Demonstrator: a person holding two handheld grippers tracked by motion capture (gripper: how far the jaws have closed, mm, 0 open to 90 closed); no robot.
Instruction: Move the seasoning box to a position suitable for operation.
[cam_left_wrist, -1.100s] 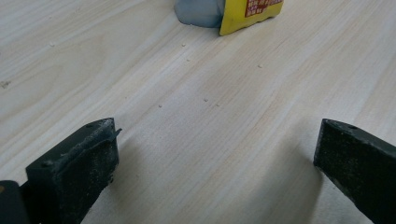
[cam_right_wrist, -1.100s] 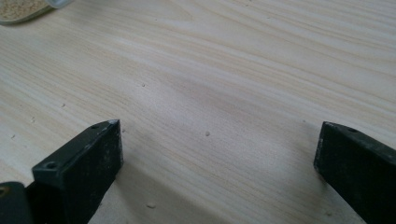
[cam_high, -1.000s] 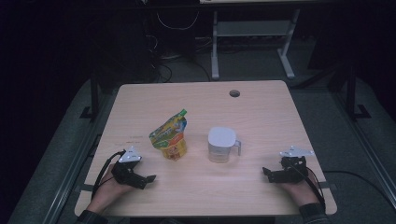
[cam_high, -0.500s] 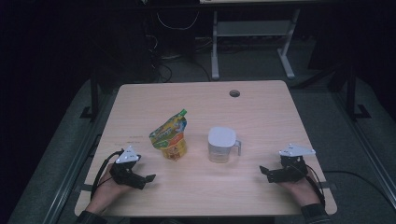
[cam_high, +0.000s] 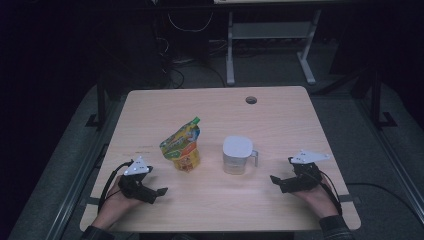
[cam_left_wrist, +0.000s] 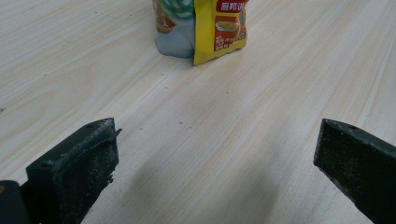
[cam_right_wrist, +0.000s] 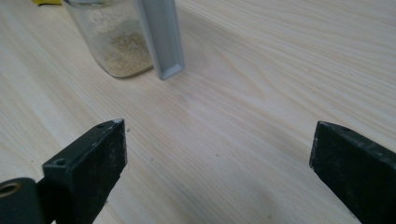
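A yellow and green spouted pouch (cam_high: 182, 145) stands left of centre on the wooden table (cam_high: 280, 120). Beside it on the right is a clear jug (cam_high: 237, 155) with a white lid and a handle on its right side. My left gripper (cam_high: 156, 195) rests near the front left edge, open and empty, with its jaws aimed right. In the left gripper view the pouch (cam_left_wrist: 205, 23) stands ahead of the open gripper (cam_left_wrist: 215, 158). My right gripper (cam_high: 278, 184), open and empty, sits front right of the jug. In the right gripper view the jug (cam_right_wrist: 116, 42), holding pale grains, lies beyond the gripper (cam_right_wrist: 217, 158).
A round cable hole (cam_high: 251, 100) sits near the table's far edge. Beyond the table stand a metal frame (cam_high: 270, 30) and floor cables (cam_high: 185, 60). Bare wood lies between the two grippers along the front edge.
My right gripper has crept a little to the left, toward the jug. The left gripper has barely shifted. Pouch and jug stand where they were.
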